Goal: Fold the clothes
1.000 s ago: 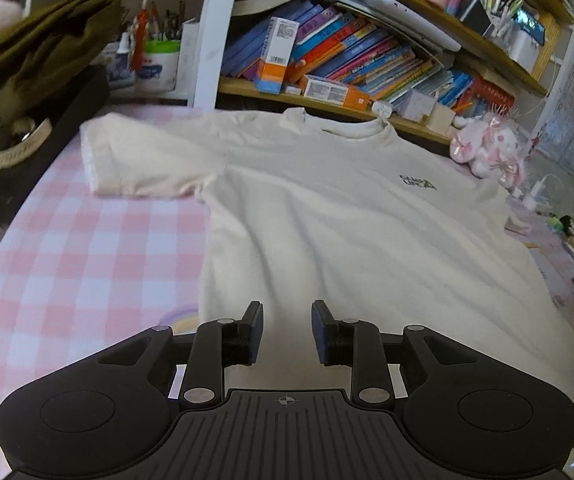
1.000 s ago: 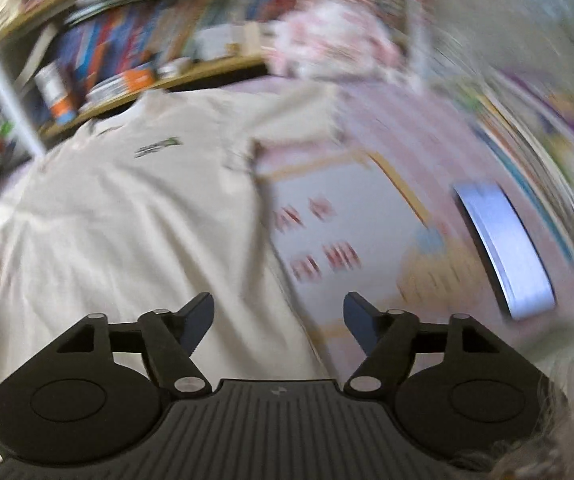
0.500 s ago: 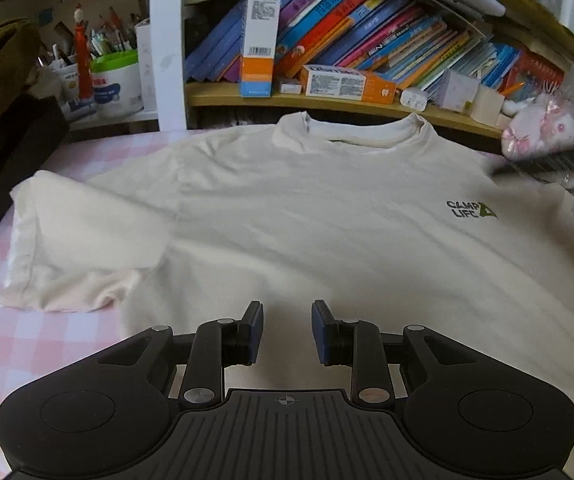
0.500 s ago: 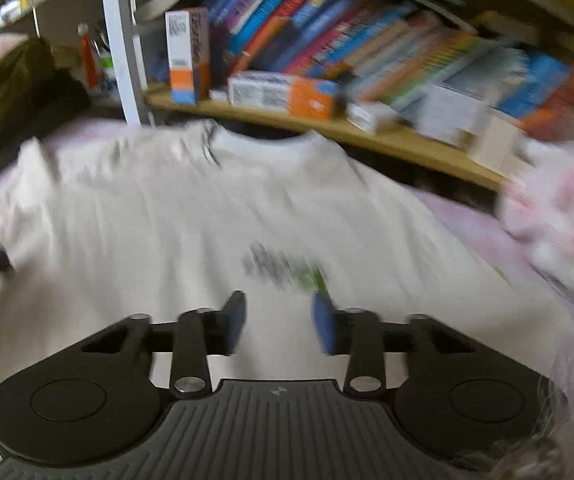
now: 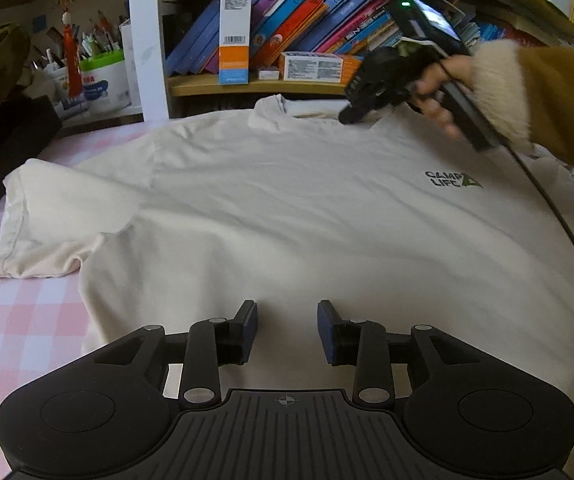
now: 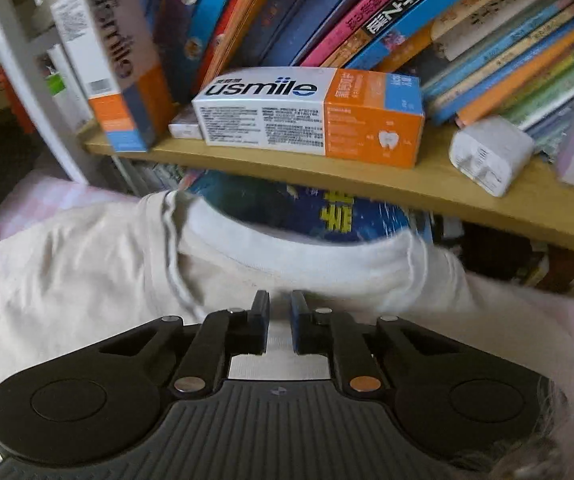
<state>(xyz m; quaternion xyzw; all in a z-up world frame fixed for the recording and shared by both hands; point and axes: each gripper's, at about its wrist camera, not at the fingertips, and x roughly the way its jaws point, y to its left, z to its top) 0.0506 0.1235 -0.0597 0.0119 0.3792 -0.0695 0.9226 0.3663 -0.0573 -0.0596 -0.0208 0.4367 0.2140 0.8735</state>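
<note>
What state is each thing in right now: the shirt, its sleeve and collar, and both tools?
T-shirt: spread flat, front up, unfolded.
Sleeve: laid out sideways, not folded in.
Collar: lying flat under the shelf edge.
Left tool: open, over the lower shirt, holding nothing.
Right tool: at the collar, narrow gap, grip unclear.

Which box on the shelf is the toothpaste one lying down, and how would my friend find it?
Find the wooden shelf behind the cream T-shirt's collar, under the slanting row of books. The toothpaste box lies flat on its long side along the shelf's front edge. Unlike the similar box standing upright to its left, it lies down, with a little tooth picture on its orange end.
</note>
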